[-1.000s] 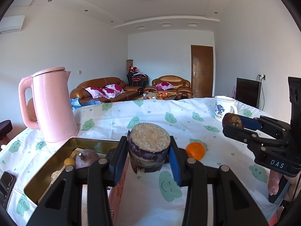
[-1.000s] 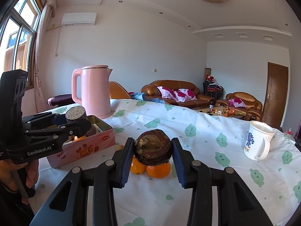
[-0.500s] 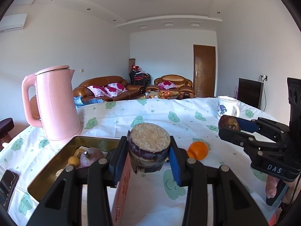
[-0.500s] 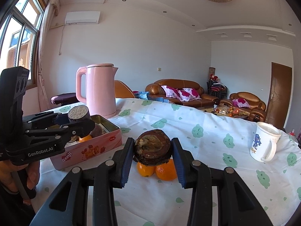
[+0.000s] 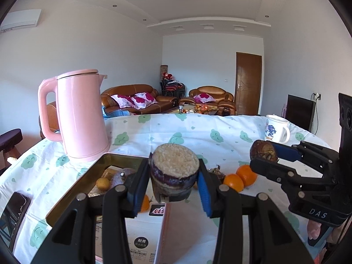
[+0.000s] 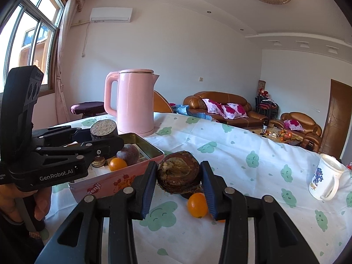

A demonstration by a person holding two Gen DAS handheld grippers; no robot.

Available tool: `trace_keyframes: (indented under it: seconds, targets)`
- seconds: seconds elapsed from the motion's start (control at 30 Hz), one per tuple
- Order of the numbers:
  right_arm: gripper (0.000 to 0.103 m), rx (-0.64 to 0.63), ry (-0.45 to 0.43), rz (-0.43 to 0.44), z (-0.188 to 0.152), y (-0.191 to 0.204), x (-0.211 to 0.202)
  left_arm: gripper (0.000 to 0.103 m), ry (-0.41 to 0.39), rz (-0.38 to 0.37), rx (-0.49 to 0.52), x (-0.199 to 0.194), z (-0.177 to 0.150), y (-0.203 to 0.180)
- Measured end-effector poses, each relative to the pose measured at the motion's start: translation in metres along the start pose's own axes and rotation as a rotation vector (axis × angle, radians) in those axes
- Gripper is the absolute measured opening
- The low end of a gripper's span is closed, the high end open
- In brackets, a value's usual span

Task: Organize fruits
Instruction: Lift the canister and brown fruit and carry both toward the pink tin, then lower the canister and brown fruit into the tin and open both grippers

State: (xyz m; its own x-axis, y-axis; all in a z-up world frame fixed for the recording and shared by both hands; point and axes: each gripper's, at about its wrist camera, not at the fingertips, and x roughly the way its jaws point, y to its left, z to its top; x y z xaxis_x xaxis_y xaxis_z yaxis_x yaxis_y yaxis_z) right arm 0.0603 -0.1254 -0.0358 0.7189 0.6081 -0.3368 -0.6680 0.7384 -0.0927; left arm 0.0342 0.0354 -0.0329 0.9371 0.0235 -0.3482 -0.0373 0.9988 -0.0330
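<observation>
Furthest left of the left gripper [image 5: 175, 186], a dark phone [image 5: 13, 209] lay on the tablecloth [image 5: 154, 132] and a pink kettle [image 5: 80, 118] stood just beyond the far corner of the pink tin [image 5: 72, 194]. That tin, below and to the left of the fingertips, held a small yellowish fruit [image 5: 103, 183], a purple passion fruit [image 5: 123, 175] and an orange [image 6: 118, 164].

The left gripper was pinching a cut purple chunk [image 5: 175, 171] with a pale grainy top, held above the tin's near rim, not yet inside. A drop from this height risked the chunk landing on the rim and toppling out onto the cloth, or hitting the fruit already inside. The hold looked to bear on the lower sides only, so a tilt might let it slide out.

To the right of that gripper, two oranges [image 5: 241, 179] sat touching on the cloth, with a dark scrap [image 5: 216, 172] beside them.

Further right, the right gripper [image 6: 179, 183] was clamped on a brown, rough-skinned fruit [image 6: 179, 172], up in the air above the oranges. Both tools pointed toward the same tin, so they might collide if they moved in together. A white mug [image 6: 325, 181] stood well to the right, apart from everything.
</observation>
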Motion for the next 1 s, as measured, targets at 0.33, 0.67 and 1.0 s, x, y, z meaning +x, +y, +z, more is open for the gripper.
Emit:
trace_keyframes:
  seconds: [0.33, 0.67, 1.0]
  targets:
    - [0.042, -0.031, 0.001, 0.047, 0.015, 0.020, 0.019, 0.043, 0.012, 0.058, -0.034, -0.005, 0.001, 0.032]
    - [0.042, -0.073, 0.011, 0.104, 0.027, 0.048, 0.036, 0.043, 0.059, 0.120, -0.061, -0.004, -0.004, 0.060]
    - [0.042, -0.120, 0.042, 0.165, 0.032, 0.078, 0.060, 0.043, 0.104, 0.149, -0.081, -0.002, -0.008, 0.081]
